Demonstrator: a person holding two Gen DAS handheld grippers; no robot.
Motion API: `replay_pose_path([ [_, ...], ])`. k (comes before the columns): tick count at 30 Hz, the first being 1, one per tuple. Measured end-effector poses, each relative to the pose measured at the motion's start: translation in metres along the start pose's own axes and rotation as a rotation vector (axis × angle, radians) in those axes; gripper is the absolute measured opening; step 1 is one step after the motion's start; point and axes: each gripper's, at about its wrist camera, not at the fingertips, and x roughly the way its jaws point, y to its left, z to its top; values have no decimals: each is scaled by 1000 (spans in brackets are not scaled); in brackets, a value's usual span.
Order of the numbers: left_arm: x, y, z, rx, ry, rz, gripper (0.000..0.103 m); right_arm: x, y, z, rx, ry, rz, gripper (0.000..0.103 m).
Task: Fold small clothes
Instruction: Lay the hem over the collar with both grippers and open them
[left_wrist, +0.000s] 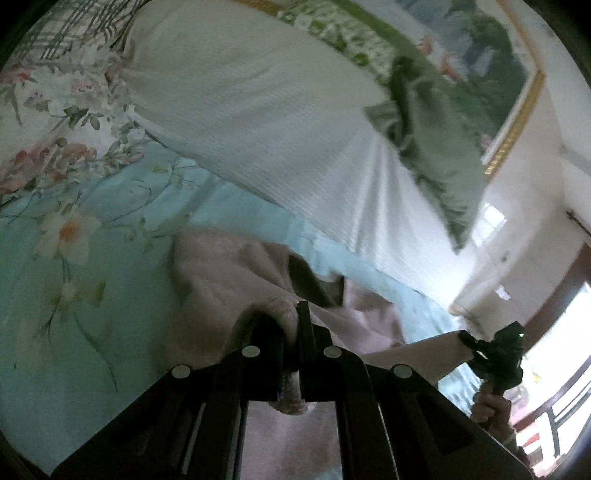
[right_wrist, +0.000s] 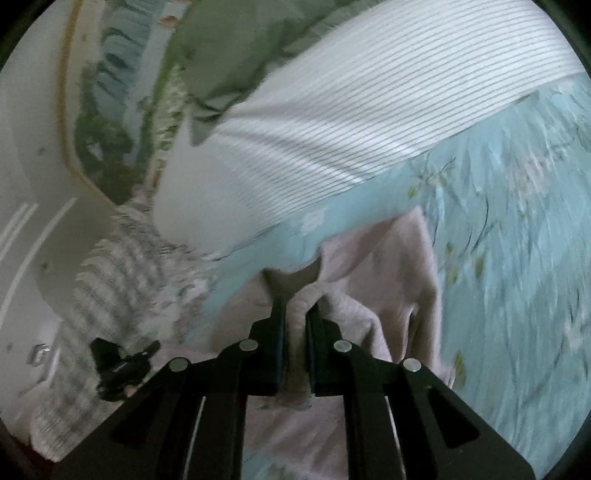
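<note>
Left gripper (left_wrist: 291, 325) jaws pinch one pink garment (left_wrist: 229, 273) | right gripper (right_wrist: 295, 314) jaws pinch it too | one floral sheet (left_wrist: 74, 295)

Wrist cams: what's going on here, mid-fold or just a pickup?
A person holds a gripper in each hand, and both are clamped on one pale pink garment over a bed with a light blue floral sheet. The left gripper pinches a bunched edge; the right gripper pinches another. The cloth hangs crumpled between them, with no clean fold showing yet. A white striped pillow lies behind. Both views are motion-blurred.
</note>
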Motion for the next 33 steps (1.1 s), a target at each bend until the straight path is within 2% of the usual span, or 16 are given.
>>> replay_pose_path([
  [7,77,27,34,5,41,84,3,59,-41,27,63,7,-106,11],
  [13,142,54,36,-17,119,179,4,106,-67,28,56,71,-296,11],
  [16,161,63,31,-27,172,221,5,104,-76,28,111,78,-275,12],
  [18,156,63,26,-42,179,217,12,93,-75,29,145,73,-260,24],
  [19,148,59,23,-38,179,207,17,84,-70,30,141,54,-265,44],
  [20,139,55,18,-31,176,201,30,73,-64,29,121,25,-284,61],
  [21,131,50,15,-23,171,195,39,58,-55,28,92,-18,-306,62],
  [22,121,43,7,-12,167,181,42,45,-45,25,62,-53,-313,62],
  [24,108,25,-8,10,185,141,44,32,-25,15,7,-68,-290,62],
  [26,106,7,-27,33,229,80,44,44,-1,-3,-84,23,-230,62],
  [29,133,-22,-52,79,344,34,44,95,29,-34,-245,264,-192,61],
  [31,154,-31,-58,105,388,80,44,131,42,-51,-347,399,-196,61],
  [33,172,-34,-54,132,394,114,44,158,44,-56,-410,450,-245,61],
])
